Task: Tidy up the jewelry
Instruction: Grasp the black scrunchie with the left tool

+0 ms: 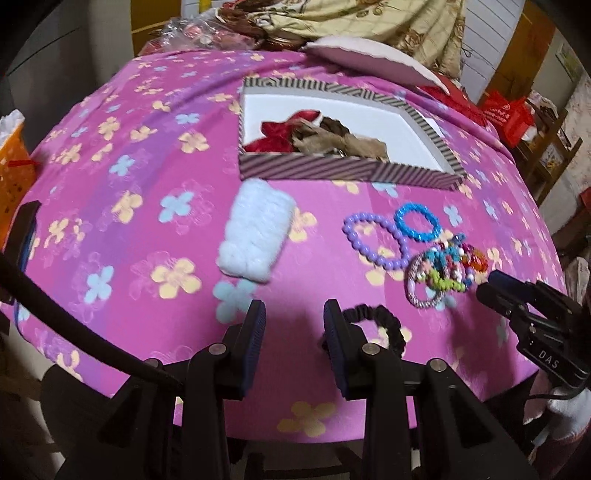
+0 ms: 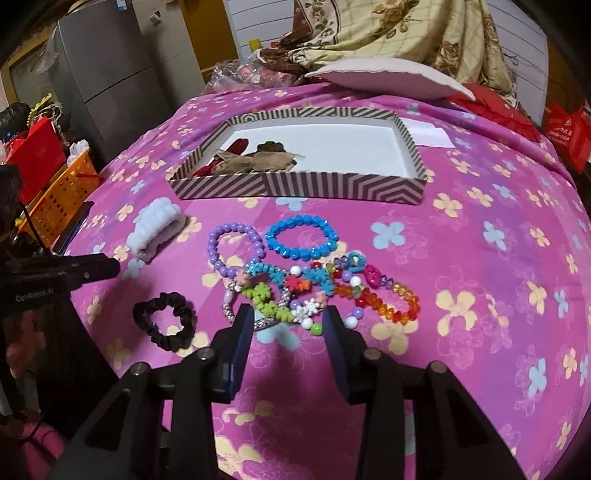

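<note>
Hovering low over pink floral cloth: right gripper, jaws apart, nothing between; tips just short of bracelet heap
Hovering likewise: left gripper, jaws apart, empty; right finger just beside black scrunchie

Near right gripper:
- mixed bead bracelets, tangled, overlapping: green flower beads, turquoise flower beads, white and purple rounds, orange-red faceted ring at right edge of heap
- silver glitter bangle, partly under heap
- purple bracelet, touching heap at upper left
- blue bracelet, just beyond heap, beside purple
- black scrunchie, left of heap, apart from it

Farther out:
- pale blue fluffy band, flat on cloth, between scrunchie and box
- striped box, open, shallow, white inside; red and brown fabric pieces bunched in left end, rest of floor bare
- white paper just behind box, right corner

Beyond cloth:
- pink-white cushion, floral blanket heaped behind
- orange basket at left edge
</note>
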Available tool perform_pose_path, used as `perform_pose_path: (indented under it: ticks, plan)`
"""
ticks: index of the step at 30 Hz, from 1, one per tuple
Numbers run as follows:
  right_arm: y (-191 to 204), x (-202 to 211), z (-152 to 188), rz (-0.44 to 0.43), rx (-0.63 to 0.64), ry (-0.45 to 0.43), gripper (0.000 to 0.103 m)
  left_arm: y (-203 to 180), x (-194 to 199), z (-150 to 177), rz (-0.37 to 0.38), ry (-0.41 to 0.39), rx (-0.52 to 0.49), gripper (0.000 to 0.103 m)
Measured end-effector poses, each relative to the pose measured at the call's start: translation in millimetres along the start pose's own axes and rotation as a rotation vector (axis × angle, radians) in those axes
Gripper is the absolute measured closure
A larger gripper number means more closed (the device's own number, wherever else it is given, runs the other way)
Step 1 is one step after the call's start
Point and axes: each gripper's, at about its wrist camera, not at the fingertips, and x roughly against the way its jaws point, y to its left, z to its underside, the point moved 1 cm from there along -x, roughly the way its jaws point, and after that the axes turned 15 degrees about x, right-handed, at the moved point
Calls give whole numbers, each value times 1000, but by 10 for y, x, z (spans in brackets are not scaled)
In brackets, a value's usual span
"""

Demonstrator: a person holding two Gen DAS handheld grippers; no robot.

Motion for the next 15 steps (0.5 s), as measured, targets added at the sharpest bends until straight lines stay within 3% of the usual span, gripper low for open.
perform_pose_path:
  ticks: [15]
  plan:
    - [-212, -269, -35, -25, -89, 23, 64, -70, -203, 93, 13, 54, -9, 52]
